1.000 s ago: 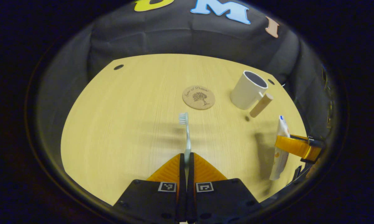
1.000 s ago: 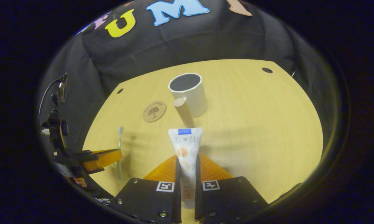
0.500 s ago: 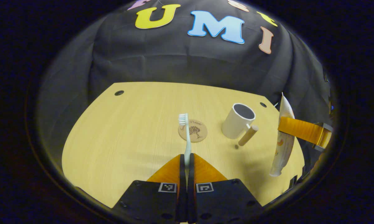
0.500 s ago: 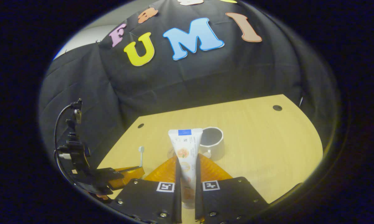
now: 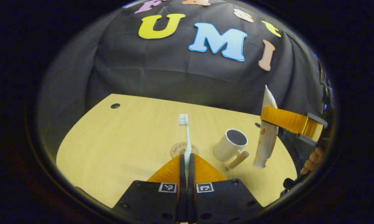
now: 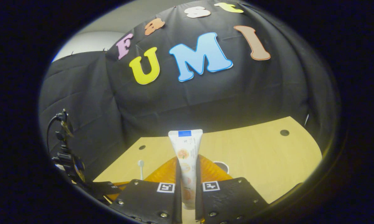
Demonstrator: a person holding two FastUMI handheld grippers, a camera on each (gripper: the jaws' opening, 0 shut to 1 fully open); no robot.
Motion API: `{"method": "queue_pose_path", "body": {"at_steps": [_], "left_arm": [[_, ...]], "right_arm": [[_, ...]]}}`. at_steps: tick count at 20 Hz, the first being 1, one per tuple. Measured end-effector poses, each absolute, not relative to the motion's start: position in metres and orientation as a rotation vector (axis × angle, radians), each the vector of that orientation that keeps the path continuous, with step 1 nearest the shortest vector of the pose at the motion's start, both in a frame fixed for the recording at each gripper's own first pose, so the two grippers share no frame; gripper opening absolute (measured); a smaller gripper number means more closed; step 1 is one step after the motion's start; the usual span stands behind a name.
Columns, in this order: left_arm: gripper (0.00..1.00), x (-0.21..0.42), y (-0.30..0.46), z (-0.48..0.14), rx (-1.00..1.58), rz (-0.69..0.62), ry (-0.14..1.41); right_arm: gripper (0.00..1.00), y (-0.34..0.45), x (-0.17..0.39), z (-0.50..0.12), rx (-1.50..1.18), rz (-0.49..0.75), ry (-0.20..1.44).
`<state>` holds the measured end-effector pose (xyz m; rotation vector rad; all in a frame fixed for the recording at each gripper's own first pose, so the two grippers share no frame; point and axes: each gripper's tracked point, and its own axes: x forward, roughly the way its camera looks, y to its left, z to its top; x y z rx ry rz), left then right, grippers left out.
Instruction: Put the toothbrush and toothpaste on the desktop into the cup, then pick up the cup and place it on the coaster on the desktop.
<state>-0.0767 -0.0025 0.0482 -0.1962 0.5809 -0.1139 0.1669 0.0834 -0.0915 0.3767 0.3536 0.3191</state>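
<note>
- Bench [image 5: 112,146]: pale wood-grain top across the lower half of the left gripper view. It carries the coaster and the cup, and a round hole sits near its upper-left edge.
- Left gripper [image 5: 187,157]: at bottom centre of the left gripper view, orange fingers drawn almost together and pinching the toothbrush handle.
- Toothbrush [image 5: 185,133]: held off the bench, upright, bristle head at top centre of the frame, handle end gripped low.
  - Handling, judged: light, thin, stiff plastic with a smooth handle, so it may pivot in a narrow pinch.
  - The low hold suits lowering it handle-first only if it is turned over. As held, the head leads.
- Coaster [image 5: 178,149]: round cork-coloured disc flat on the bench at lower centre, partly behind the toothbrush and the fingertips. Judged light and apt to slide if nudged.
- Cup [image 5: 228,145]: white mug just right of centre, standing on the bench apart from the coaster, mouth open and dark inside, with a wooden peg handle [image 5: 238,160] jutting to lower right.
  - Judged rigid, fairly heavy and breakable.
  - Best taken by the handle or across the rim wall.
- Toothpaste [image 6: 187,161]: white tube held upright at centre of the right gripper view, crimped end uppermost. In the left gripper view it hangs at right, cap down, near the cup but above the bench.
  - Judged soft and squeezable. A mid-body hold is secure, but a hard squeeze deforms it.
- Right gripper [image 6: 187,165]: fingers closed narrowly on the tube's two flat sides.
</note>
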Motion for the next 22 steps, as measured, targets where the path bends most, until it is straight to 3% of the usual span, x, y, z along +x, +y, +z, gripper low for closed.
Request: {"method": "queue_pose_path", "body": {"at_steps": [9, 22], "left_arm": [[0.08, -0.046, -0.001, 0.091, -0.177, -0.108, 0.441], [0.07, -0.044, -0.002, 0.079, -0.195, -0.11, 0.467]], "right_arm": [[0.18, 0.067, 0.242, -0.097, 0.328, 0.241, 0.225], [0.23, 0.083, 0.248, -0.172, 0.184, 0.261, 0.379]]}}
